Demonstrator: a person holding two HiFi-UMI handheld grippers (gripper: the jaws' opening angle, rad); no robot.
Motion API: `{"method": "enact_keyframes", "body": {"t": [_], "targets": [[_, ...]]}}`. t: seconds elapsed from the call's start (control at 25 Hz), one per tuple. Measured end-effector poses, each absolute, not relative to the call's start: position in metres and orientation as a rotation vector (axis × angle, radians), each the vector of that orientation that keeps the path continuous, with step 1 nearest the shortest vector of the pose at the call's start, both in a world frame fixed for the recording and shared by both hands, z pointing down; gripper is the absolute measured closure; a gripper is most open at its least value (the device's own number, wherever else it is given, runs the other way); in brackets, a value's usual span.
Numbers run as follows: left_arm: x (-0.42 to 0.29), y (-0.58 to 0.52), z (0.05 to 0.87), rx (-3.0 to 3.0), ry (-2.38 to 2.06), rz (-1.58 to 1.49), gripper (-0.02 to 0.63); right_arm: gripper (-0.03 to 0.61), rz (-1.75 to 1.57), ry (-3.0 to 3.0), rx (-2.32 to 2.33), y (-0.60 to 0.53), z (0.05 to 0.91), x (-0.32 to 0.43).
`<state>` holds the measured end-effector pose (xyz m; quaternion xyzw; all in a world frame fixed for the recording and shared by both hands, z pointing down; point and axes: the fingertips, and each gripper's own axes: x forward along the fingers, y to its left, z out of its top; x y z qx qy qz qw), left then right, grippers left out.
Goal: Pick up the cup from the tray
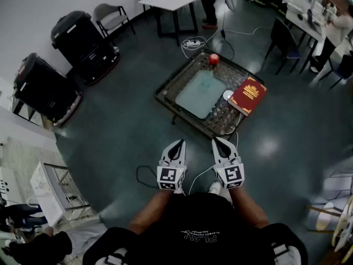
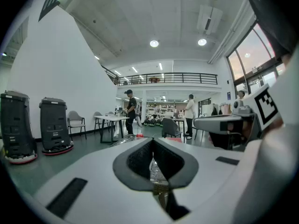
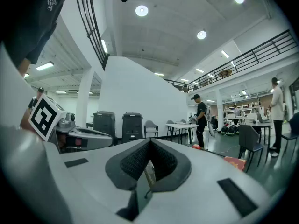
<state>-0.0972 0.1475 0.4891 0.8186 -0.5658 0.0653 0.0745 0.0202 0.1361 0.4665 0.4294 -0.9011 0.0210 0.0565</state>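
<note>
Dark teal floor [image 1: 121, 120] fills most of the head view, with two black wheeled machines [image 1: 83, 37] against the white wall at the far left. Well ahead of the person stands the low square tray [image 1: 171, 79], with a dark rim and a pale glassy middle. At the bottom of the view, the person's forearms reach forward, one gripper in each hand. Both are held side by side over bare floor, short of the tray's near edge and pointing roughly level. The left gripper [image 1: 179, 143] has its fingers pressed fully together with nothing between them. The right gripper [image 1: 218, 141] likewise shows its fingers meeting, with nothing in its grasp. On the tray's right side lies a red booklet [image 1: 247, 95], partly over the rim. Just beside it, toward the near edge, sits what looks like the cup [image 1: 220, 114], clear and ribbed, though it is too small to be certain. A small white round thing [image 1: 228, 95] lies next to it. At the far corner rests a small red ball [image 1: 213, 59].
</note>
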Motion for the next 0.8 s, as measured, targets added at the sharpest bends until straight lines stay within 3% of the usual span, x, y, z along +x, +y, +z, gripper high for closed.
{"method": "enact_keyframes", "body": {"t": [0.8], "targets": [[-0.091, 0.148, 0.490, 2.491, -1.668, 0.173, 0.606, 0.571, -0.004, -2.760, 1.354, 0.140, 0.454, 0.022]]}}
